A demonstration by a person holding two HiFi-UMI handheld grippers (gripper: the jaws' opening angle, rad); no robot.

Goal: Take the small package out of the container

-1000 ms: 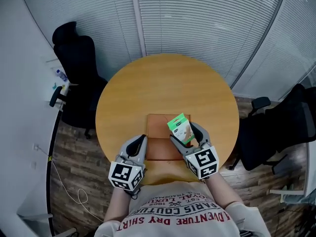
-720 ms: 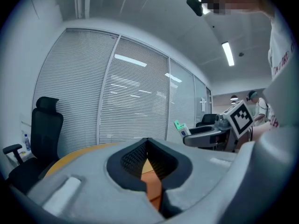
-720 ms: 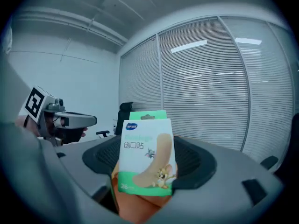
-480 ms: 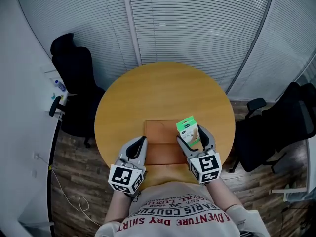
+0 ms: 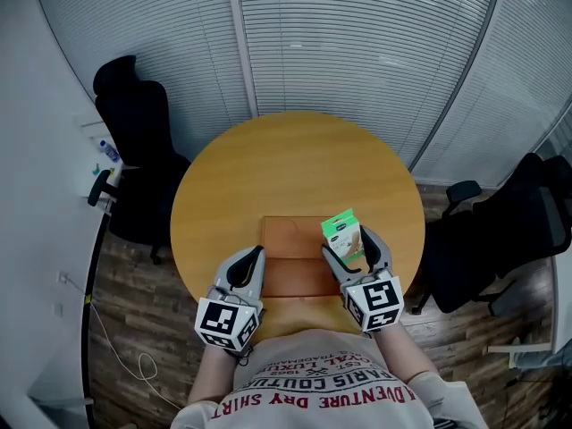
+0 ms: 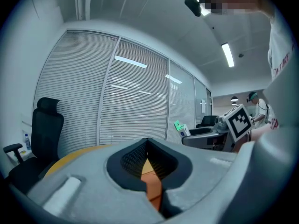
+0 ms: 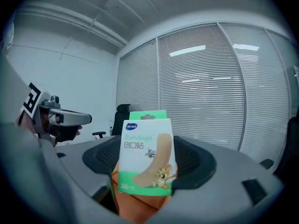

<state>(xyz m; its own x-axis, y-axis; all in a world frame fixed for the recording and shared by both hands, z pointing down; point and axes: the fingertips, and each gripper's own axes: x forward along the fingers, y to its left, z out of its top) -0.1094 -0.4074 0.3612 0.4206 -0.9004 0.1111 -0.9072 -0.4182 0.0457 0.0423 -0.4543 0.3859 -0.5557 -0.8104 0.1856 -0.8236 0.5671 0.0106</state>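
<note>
A small green and white bandage package (image 5: pixel 343 234) (image 7: pixel 145 157) stands upright between the jaws of my right gripper (image 5: pixel 349 248) (image 7: pixel 147 185), which is shut on it and holds it above the right edge of the flat brown container (image 5: pixel 290 257). My left gripper (image 5: pixel 248 266) (image 6: pixel 150 181) rests at the container's left front corner, jaws shut with nothing between them; a strip of the brown container (image 6: pixel 153 190) shows through the slit. In the left gripper view the package (image 6: pixel 180 127) and the right gripper appear at the right.
The container lies on a round wooden table (image 5: pixel 295 168) near its front edge. Black office chairs stand at the left (image 5: pixel 134 141) and right (image 5: pixel 500 231). Blinds cover the glass wall behind. A cable (image 5: pixel 107 329) trails on the floor at left.
My right gripper carried the package a little to the right, off the container's middle toward its right edge. The left gripper has stayed put.
</note>
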